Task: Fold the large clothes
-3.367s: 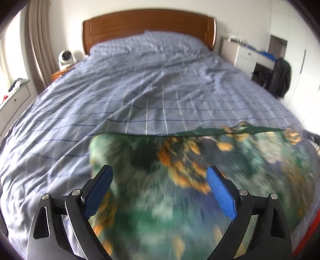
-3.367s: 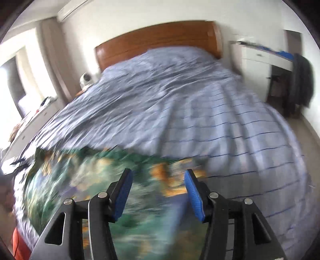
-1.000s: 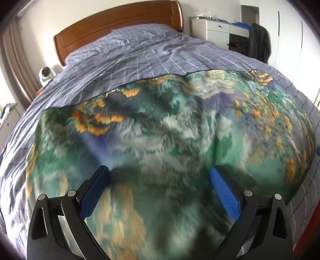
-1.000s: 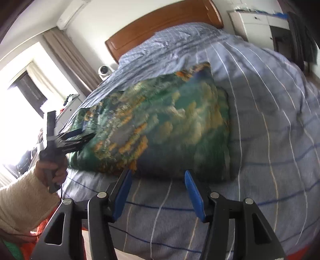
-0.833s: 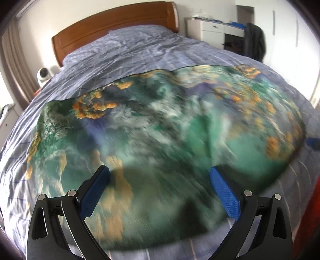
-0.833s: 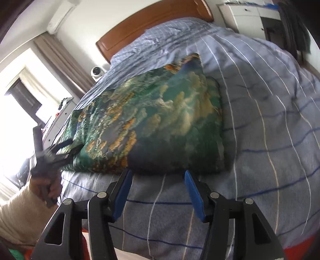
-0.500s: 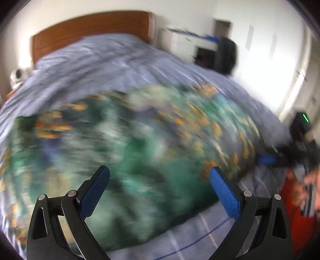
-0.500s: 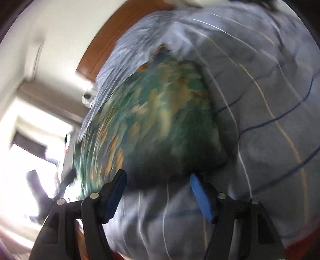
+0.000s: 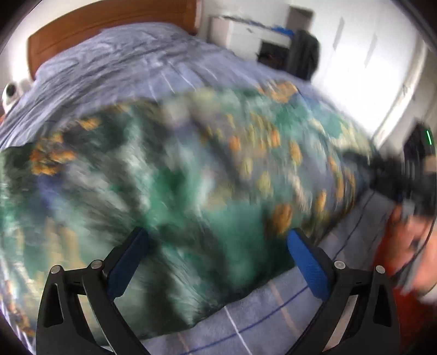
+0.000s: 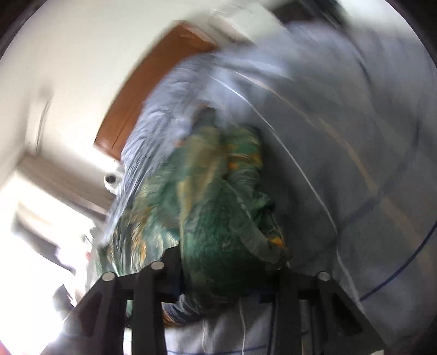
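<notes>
A large green garment with orange and white print point(image 9: 177, 169) lies spread on the bed, blurred by motion. My left gripper point(image 9: 217, 262) is open and empty, just above the garment's near edge. In the right wrist view the garment's near corner point(image 10: 226, 245) is bunched between my right gripper's point(image 10: 232, 270) fingers, which are hidden by the cloth. The right gripper also shows in the left wrist view point(image 9: 404, 177) at the garment's right edge.
The bed has a blue checked cover point(image 9: 131, 73) and a wooden headboard point(image 9: 109, 24). A white dresser point(image 9: 245, 30) and a dark hanging garment point(image 9: 303, 54) stand at the back right. A small white fan point(image 9: 9, 91) sits at the left.
My right gripper has dropped onto the garment's near corner and tilted; cloth now fills its jaws. My left gripper has swung right along the near edge, still open.
</notes>
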A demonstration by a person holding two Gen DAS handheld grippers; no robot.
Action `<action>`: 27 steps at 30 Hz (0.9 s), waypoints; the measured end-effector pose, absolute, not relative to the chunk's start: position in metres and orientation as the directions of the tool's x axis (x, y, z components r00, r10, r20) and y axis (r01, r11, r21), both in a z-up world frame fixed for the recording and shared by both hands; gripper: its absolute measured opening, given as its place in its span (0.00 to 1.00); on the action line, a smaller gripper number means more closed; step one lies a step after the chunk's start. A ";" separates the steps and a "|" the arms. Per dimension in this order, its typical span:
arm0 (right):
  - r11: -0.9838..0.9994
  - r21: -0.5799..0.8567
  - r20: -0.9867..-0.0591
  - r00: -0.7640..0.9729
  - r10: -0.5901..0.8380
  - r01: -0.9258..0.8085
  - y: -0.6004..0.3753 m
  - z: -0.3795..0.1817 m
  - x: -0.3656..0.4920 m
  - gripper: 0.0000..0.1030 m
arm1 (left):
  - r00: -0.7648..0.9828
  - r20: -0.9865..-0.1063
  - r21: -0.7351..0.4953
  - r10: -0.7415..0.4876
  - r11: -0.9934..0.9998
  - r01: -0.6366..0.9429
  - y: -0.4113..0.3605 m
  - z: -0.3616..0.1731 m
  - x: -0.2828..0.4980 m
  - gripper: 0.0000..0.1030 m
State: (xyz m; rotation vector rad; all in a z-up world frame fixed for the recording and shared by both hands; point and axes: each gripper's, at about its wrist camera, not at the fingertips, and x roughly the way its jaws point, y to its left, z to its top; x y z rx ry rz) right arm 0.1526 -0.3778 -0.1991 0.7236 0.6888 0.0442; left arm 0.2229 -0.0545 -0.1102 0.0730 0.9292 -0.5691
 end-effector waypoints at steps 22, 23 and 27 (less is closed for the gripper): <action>0.751 -0.489 -0.392 0.881 0.266 -0.444 -0.098 -0.119 0.093 0.33 | 0.467 -0.868 0.095 -0.167 0.868 0.488 -0.090 -0.020 0.244 0.59; 0.753 -0.483 -0.396 0.879 0.267 -0.447 -0.097 -0.118 0.096 0.33 | 0.445 -0.876 0.064 -0.187 0.868 0.492 -0.083 -0.023 0.246 0.53; 0.781 -0.326 -0.461 0.811 0.361 -0.533 -0.114 -0.108 0.102 0.52 | 0.416 -0.870 -0.031 -0.266 0.870 0.492 -0.050 -0.017 0.251 0.39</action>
